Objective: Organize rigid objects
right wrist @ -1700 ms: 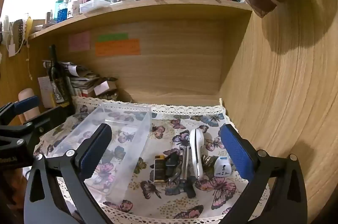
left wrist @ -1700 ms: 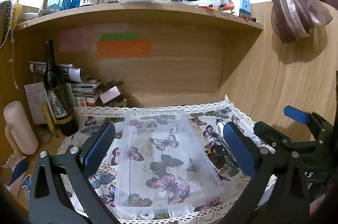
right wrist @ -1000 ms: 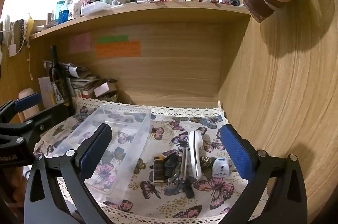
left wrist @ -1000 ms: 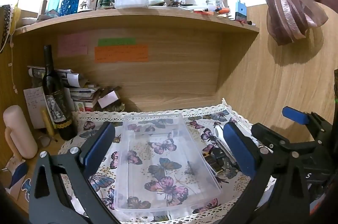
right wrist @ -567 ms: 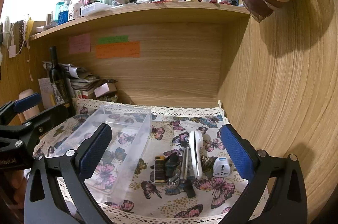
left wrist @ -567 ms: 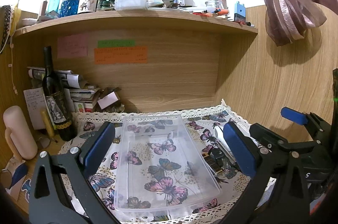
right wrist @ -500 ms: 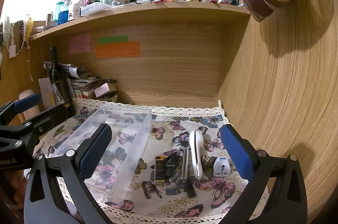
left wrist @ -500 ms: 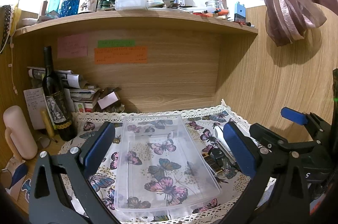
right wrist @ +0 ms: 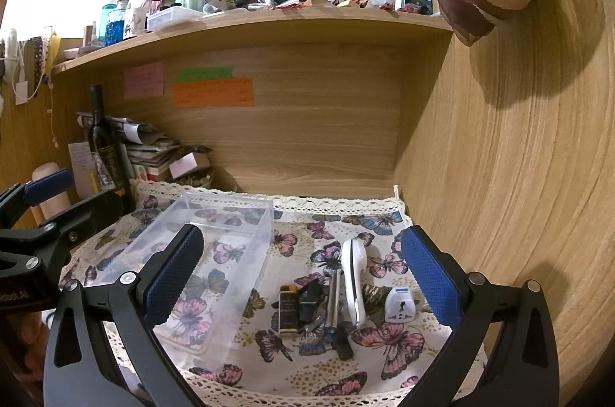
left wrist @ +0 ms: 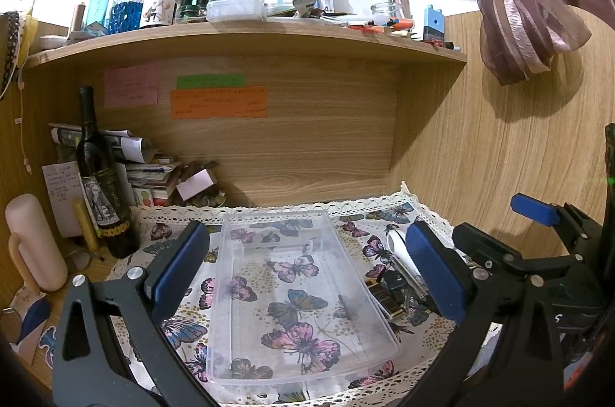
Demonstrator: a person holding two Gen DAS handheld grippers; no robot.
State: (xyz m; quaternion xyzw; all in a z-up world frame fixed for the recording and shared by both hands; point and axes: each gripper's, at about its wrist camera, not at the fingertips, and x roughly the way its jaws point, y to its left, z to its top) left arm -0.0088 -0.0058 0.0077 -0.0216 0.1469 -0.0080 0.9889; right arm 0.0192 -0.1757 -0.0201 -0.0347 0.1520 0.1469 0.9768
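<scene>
Little change was noted: both the left gripper and right gripper remained spread, empty; the clear bin was unfilled.

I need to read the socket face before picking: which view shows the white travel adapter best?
The right wrist view: the white travel adapter stands unobstructed on the butterfly cloth, socket face toward the camera. In the left wrist view it cannot be made out behind the hand-held gripper's finger.

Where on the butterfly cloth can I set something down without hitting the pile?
Free: the cloth between the clear bin and the back lace edge, and the strip in front of the pile. Crowded: beside the bin, around the white device, lighter and plug adapter.
</scene>
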